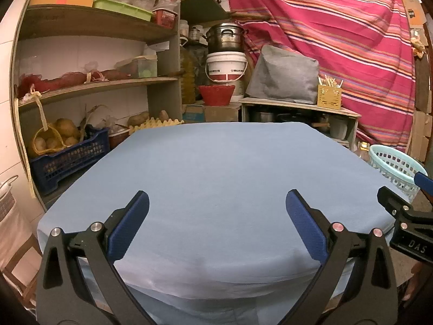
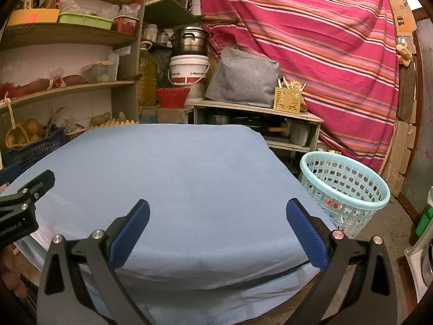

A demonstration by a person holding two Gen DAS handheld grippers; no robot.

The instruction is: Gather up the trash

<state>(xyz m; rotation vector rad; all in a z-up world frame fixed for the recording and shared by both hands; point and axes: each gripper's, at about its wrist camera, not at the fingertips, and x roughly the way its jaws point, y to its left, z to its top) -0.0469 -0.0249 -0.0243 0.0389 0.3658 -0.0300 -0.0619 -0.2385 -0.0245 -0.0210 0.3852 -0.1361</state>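
Two grippers, both with fingers spread wide and nothing between them.

Left wrist view: left gripper (image 1: 216,211) hovers over the near edge of the table (image 1: 216,162), which is covered in a plain blue cloth. No trash visible anywhere on the cloth. The light-blue perforated basket (image 1: 392,168) sits at the far right, partly cut off by the frame edge, past the table's right side. Part of the right gripper (image 1: 406,216) pokes in at the right margin. Background: shelves (image 1: 94,84) with potatoes and crates, a white bucket (image 1: 226,66) with a steel pot on top, striped curtain (image 1: 338,40).

Right wrist view: right gripper (image 2: 217,219) also over the near table edge, fingers apart, empty. Basket (image 2: 343,187) is clear here: on the floor just beside the table's right edge, already holding some small colourful items seen through the holes. Cloth again bare. Left gripper's body shows at the left margin.

Judgement: table looks cleared, the trash appears to be in the basket, so the task is likely at or near its end.

Risks from here:
- Any leftover piece on the floor or behind the table edge is outside both views; calling it done could miss it.
- The basket is light plastic; a finger catching its rim would probably tip it and spill the contents.
- A low pass could snag the loose cloth and drag it off.
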